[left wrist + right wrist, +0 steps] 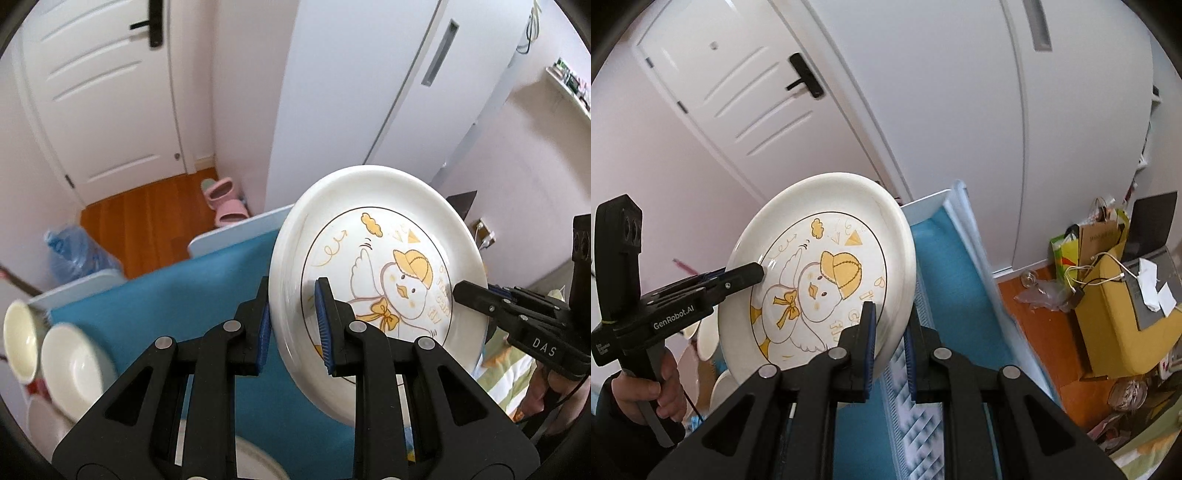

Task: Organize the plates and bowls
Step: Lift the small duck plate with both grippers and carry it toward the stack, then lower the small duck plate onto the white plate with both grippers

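Both grippers' fingers [325, 325] clamp white plate [369, 206], yellow duck drawing, tilted.

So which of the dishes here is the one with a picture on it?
The plate held between both grippers: it carries a yellow-capped duck drawing. The two bowls at the left view's lower left are plain white.

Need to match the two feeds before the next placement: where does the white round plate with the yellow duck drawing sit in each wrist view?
Left wrist: white round plate with the yellow duck drawing right of centre, tilted, rim between this gripper's fingers.
Right wrist: plate left of centre, tilted, rim between this gripper's fingers.
Shared landmark: white panelled door with black handle, behind the plate.
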`<state>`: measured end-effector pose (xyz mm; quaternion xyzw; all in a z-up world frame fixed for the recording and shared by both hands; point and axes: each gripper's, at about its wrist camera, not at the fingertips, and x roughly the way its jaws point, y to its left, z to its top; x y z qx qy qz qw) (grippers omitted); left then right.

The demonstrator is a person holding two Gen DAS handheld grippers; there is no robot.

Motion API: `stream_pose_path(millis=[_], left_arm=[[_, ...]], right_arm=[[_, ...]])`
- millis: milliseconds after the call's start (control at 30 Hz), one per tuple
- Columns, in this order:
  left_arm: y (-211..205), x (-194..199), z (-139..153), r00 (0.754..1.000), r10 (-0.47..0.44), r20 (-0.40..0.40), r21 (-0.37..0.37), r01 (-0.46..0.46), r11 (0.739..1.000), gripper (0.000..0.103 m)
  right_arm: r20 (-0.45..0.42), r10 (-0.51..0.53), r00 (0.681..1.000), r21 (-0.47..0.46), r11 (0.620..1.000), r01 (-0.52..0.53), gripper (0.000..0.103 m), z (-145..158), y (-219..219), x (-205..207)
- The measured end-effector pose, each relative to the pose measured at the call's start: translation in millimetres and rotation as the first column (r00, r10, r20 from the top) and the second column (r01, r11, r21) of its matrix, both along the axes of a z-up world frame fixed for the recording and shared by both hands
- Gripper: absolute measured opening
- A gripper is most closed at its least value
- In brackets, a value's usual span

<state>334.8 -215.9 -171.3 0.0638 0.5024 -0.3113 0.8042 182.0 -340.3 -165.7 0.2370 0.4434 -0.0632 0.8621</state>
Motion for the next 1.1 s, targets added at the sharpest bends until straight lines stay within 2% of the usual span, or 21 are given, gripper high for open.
stream_pose_path(millis=[200, 467, 633, 800, 1000, 1100], left_arm=[[57, -41, 9, 0.998, 0.055, -0.006, -0.004, -0.055, 0.998, 0.019], [126, -83, -2, 0.980, 0.194, -0.048, 0.018, -0.193, 0.981, 0.019], [167, -105, -22, 0.949, 0.306, -0.080, 0.050, -0.303, 0.952, 0.019], [200, -118, -50, 0.900, 0.418, -0.121, 0.079, -0.411, 0.908, 0.019], [229, -129, -82, 0.851, 0.506, -0.141, 0.116, -0.494, 0.862, 0.019], [236, -131, -94, 0.836, 0.530, -0.144, 0.124, -0.516, 0.848, 0.019]], right_arm=[[-0.009, 0.062, 0.998, 0.008, 0.998, -0.062, 0.013, 10, 44, -25], [-0.033, 0.193, 0.981, 0.049, 0.980, -0.191, 0.013, -8, 100, -38], [-0.046, 0.305, 0.951, 0.048, 0.952, -0.303, 0.013, -24, 135, -31], [-0.077, 0.417, 0.906, 0.055, 0.909, -0.414, 0.013, -48, 163, -18], [-0.107, 0.514, 0.851, 0.022, 0.857, -0.515, 0.013, -64, 192, -4], [-0.120, 0.546, 0.829, -0.004, 0.835, -0.550, 0.013, -69, 202, 3]])
